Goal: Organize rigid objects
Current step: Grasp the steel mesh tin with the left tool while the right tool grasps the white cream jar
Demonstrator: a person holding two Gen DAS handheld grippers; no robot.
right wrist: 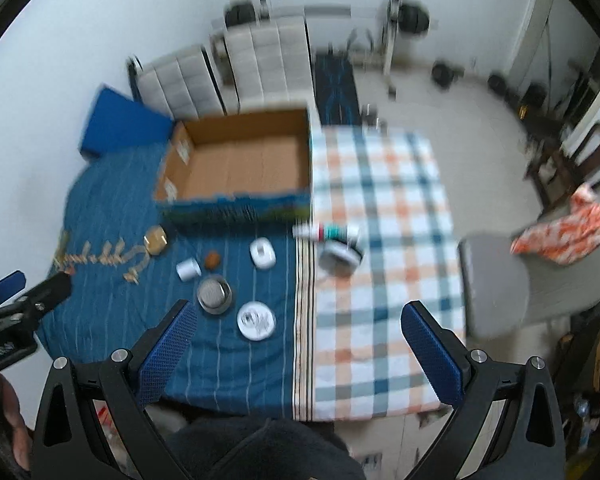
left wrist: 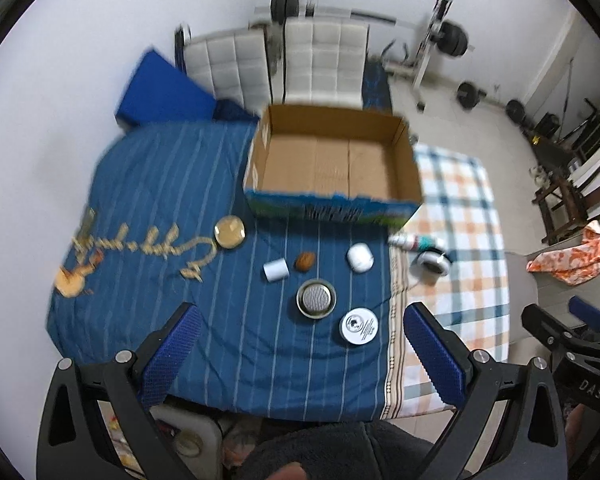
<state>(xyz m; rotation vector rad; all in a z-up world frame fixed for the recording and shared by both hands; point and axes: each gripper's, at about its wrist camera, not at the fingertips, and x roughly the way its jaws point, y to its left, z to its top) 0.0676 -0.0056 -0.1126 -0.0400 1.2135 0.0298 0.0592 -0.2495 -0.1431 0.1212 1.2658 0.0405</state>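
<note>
An empty cardboard box [left wrist: 332,168] [right wrist: 240,168] stands at the far side of the cloth-covered table. In front of it lie small items: a gold-lidded jar [left wrist: 229,231] [right wrist: 155,240], a white roll [left wrist: 275,270] [right wrist: 188,269], a brown nut-like piece [left wrist: 305,261] [right wrist: 212,260], a white tub [left wrist: 359,259] [right wrist: 262,253], a metal strainer [left wrist: 316,298] [right wrist: 214,294], a white printed lid [left wrist: 359,326] [right wrist: 256,320], a tube [left wrist: 416,242] [right wrist: 328,232] and a round tin [left wrist: 432,263] [right wrist: 340,256]. My left gripper [left wrist: 300,344] is open above the near edge. My right gripper [right wrist: 300,340] is open too, holding nothing.
A blue striped cloth [left wrist: 148,200] and a checked cloth [left wrist: 460,240] cover the table. White padded chairs [left wrist: 320,60] stand behind it, a blue cushion [left wrist: 160,92] at the back left. Gym weights [left wrist: 452,40] and wooden chairs [left wrist: 580,200] fill the right.
</note>
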